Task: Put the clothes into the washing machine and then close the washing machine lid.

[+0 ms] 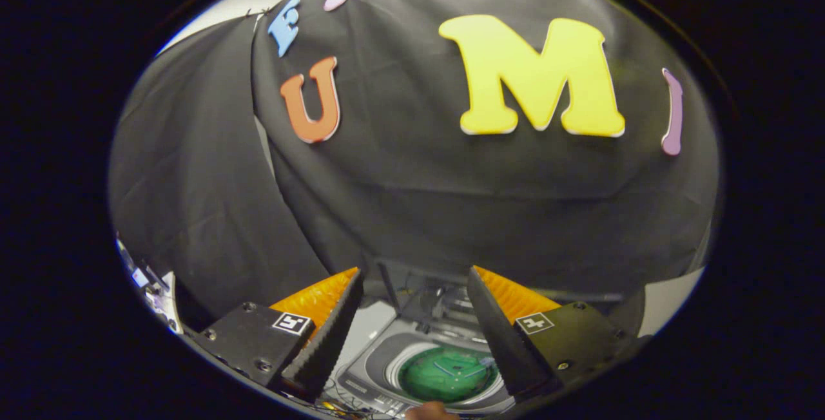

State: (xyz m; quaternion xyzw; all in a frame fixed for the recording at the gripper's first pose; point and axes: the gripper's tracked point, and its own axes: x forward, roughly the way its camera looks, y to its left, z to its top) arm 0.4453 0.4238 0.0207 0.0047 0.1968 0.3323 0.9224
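Gripper view shows our gripper (412,314) with fingers spread apart, holding nothing. Low in the frame between them sits the grey top-loading washing machine (380,359), green fabric (448,373) in its round drum. Its upright dark lid (422,291) looks light and rigid; we would push its top edge.

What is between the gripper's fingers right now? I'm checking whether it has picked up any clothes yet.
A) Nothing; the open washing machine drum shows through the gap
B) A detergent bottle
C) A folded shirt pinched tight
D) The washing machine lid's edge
A: the gripper has its fingers spread apart with nothing held, and the washing machine with its green drum shows below, through the gap.
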